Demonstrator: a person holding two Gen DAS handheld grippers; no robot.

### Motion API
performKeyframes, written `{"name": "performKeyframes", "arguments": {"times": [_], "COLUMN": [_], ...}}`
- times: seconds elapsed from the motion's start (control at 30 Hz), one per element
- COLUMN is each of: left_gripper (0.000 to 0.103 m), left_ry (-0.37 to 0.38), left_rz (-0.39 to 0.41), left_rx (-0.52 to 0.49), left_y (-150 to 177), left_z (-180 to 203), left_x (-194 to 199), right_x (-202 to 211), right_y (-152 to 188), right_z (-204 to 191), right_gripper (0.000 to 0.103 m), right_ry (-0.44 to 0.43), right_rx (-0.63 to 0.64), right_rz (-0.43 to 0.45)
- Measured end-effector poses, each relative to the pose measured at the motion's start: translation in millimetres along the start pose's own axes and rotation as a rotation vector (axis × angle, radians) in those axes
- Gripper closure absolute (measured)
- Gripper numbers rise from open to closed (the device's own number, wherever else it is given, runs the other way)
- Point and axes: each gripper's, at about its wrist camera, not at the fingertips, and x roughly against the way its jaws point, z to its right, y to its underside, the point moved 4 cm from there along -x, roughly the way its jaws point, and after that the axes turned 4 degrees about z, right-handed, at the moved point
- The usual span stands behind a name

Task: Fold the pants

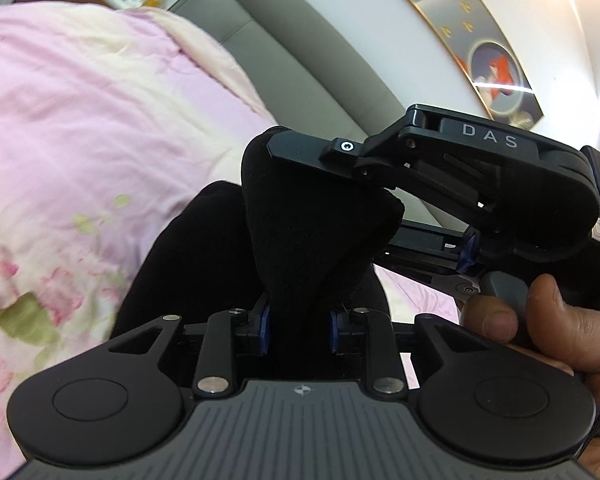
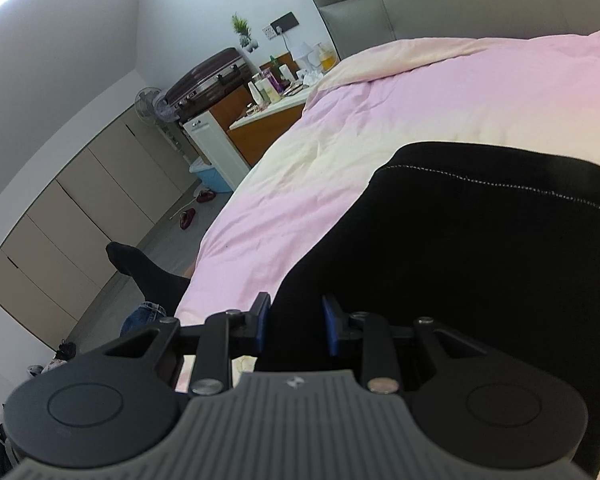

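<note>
The black pants (image 2: 480, 248) lie on a pink bed cover (image 2: 420, 104), with a stitched hem line across the far part. My left gripper (image 1: 299, 326) is shut on a bunched fold of the pants (image 1: 312, 240) and holds it raised above the cover. My right gripper (image 2: 296, 326) is shut on the near edge of the pants. In the left wrist view the right gripper (image 1: 384, 168) reaches in from the right and grips the same raised fold, held by a hand (image 1: 560, 320).
The bed has a pink floral quilt (image 1: 80, 160) and a grey padded headboard (image 2: 460, 4). A cluttered bedside counter (image 2: 272, 96), a fan (image 2: 150, 106), a blue bin (image 2: 212, 174) and wardrobes (image 2: 80, 216) stand left of the bed. A socked foot (image 2: 144, 268) is on the floor.
</note>
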Motion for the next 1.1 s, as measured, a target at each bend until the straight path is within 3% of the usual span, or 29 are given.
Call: {"name": "performKeyframes", "arguments": {"times": [0.1,0.2,0.27,0.33,0.43,0.57,0.7,0.8,0.97,1.03,1.1], "left_gripper": [0.069,0.067,0.067,0.066,0.063,0.06,0.056,0.047,0.037,0.038,0.057], "left_ry": [-0.029,-0.075,-0.098,-0.1,-0.093,-0.08,-0.078,-0.073,-0.032,-0.043,-0.044], "left_rz": [-0.038,-0.138,-0.164,-0.166,-0.16,-0.147,-0.129,-0.098,-0.062,-0.081,-0.12], "left_rx": [0.042,0.089,0.11,0.135,0.144,0.118,0.05,0.048,0.099,0.078,0.042], "left_y": [1.5,6.6,10.8,12.8,10.5,7.1,-3.8,-14.5,-30.0,-31.3,-27.9], "left_z": [-12.7,-28.8,-38.0,-41.7,-41.9,-32.9,-20.3,-16.8,-16.8,-16.5,-17.1], "left_x": [0.7,-6.9,-7.8,-6.6,-2.9,6.3,18.2,26.8,21.3,9.6,0.6], "right_x": [-21.9,-48.1,-64.4,-68.0,-56.0,-14.0,43.9,84.4,117.1,122.3,121.2], "right_y": [8.6,22.5,33.1,38.5,33.6,26.9,26.3,34.8,69.5,82.2,93.3], "right_z": [1.6,14.5,25.0,29.9,30.2,31.1,49.9,77.3,115.3,122.8,126.0], "right_gripper": [0.079,0.078,0.074,0.07,0.06,0.06,0.059,0.059,0.059,0.059,0.059], "right_ry": [0.007,0.072,0.115,0.103,0.044,0.004,0.099,0.205,0.402,0.41,0.39], "right_rx": [0.007,0.02,0.024,0.007,-0.06,-0.113,-0.11,-0.136,-0.125,-0.123,-0.117], "right_rz": [-0.052,-0.135,-0.184,-0.186,-0.154,-0.057,0.078,0.153,0.139,0.137,0.147]}}
